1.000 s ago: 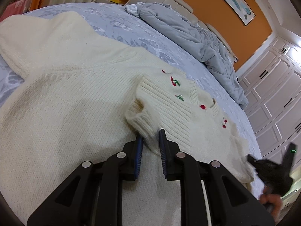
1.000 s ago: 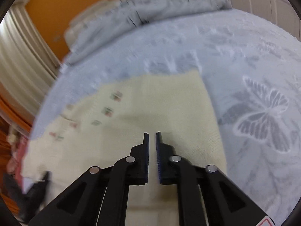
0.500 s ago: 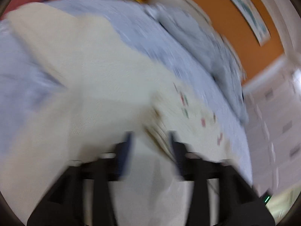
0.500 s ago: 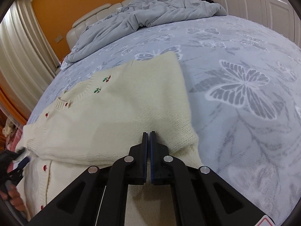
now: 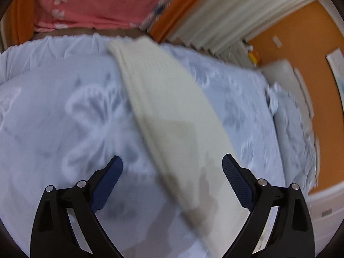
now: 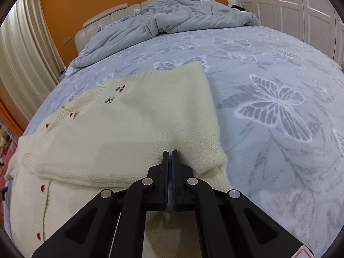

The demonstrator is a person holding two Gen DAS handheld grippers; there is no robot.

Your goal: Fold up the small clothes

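A cream knit cardigan (image 6: 133, 129) with red buttons and cherry embroidery lies on the bed, its right sleeve folded across the front. My right gripper (image 6: 170, 157) is shut, fingers pressed together on or just above the folded sleeve; I cannot tell if knit is pinched. My left gripper (image 5: 172, 167) is wide open and empty, over a long cream knit strip (image 5: 172, 116) that runs away toward the bed's edge. That view is blurred.
The bed has a pale blue butterfly-print cover (image 6: 275, 107). A rumpled grey duvet (image 6: 172, 19) lies by the headboard. White wardrobe doors (image 6: 296, 2) stand at the right. A pink cloth (image 5: 96, 2) and curtains (image 5: 225, 15) lie beyond the bed edge.
My left gripper let go of the folded sleeve, opened wide and swung left toward the bed's edge. My right gripper closed fully and moved in over the folded sleeve.
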